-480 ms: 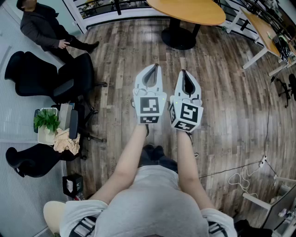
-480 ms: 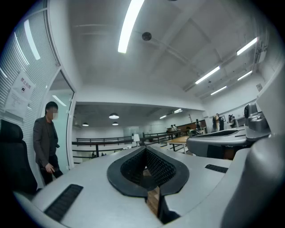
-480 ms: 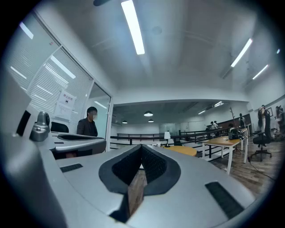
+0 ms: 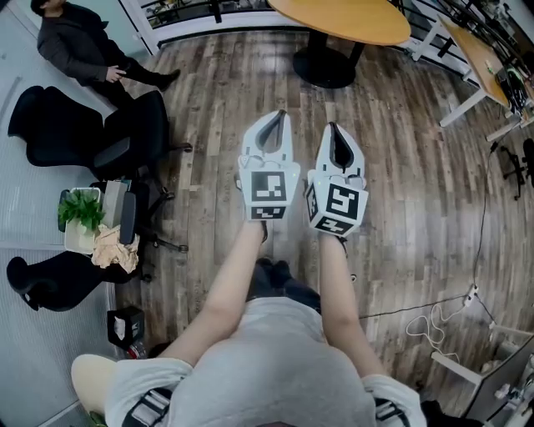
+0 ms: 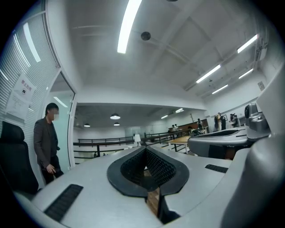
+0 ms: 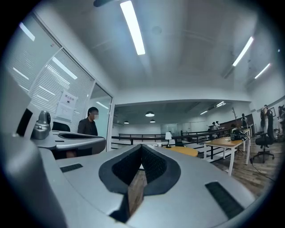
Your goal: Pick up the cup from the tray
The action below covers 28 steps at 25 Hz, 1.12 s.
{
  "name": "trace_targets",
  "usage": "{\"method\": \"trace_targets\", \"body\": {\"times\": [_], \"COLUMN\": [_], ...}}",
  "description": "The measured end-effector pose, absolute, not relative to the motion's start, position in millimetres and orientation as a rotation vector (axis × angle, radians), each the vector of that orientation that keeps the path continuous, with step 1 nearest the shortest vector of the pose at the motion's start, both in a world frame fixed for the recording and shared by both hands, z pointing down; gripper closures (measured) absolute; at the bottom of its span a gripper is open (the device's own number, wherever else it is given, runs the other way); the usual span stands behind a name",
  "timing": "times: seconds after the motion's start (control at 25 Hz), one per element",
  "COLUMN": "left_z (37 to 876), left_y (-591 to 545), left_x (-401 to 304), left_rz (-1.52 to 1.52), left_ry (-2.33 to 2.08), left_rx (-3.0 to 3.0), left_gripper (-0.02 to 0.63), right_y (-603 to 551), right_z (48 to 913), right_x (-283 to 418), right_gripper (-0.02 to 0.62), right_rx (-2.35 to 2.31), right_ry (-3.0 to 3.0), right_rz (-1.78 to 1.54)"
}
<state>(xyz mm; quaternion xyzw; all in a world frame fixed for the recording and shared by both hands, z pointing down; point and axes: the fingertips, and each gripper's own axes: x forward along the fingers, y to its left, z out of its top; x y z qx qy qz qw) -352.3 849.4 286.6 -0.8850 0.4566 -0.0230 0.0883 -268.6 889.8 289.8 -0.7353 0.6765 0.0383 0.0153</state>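
Both of my bare forearms reach straight ahead, side by side, holding the left hand-held gripper (image 4: 279, 118) and the right hand-held gripper (image 4: 332, 128) level above the floor (image 4: 417, 192). Each has its jaws closed tip to tip with nothing between them. No view shows the cup or its tray, so I cannot tell where they are. Off to my left a white planter (image 4: 78, 242) holds a leafy green plant (image 4: 81, 210), with crumpled brown paper (image 4: 113, 248) just beside it. The floor is grey-brown wood planks, the pads (image 5: 158, 167) are black and ribbed, and a round desk (image 4: 342, 18) has a tan top.
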Motion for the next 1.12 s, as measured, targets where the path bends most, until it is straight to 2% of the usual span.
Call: {"method": "trace_targets", "body": {"times": [0.6,1.12], "left_z": [298.7,298.9], "left_y": [837.7,718.2], "left_x": [-333.1,-308.4], "left_rz": [-0.08,-0.08], "left_ry": [1.378,1.354], "left_rx": [-2.623,-2.623], "left_gripper": [0.598,0.598], "right_y": [877.4,760.1], "right_z": [298.8,294.9], "right_x": [-249.3,-225.4], "right_gripper": [0.586,0.586], "right_rx": [-2.197,-2.216], "right_ry": [2.105,2.097], "right_rz": [0.079,0.112]}}
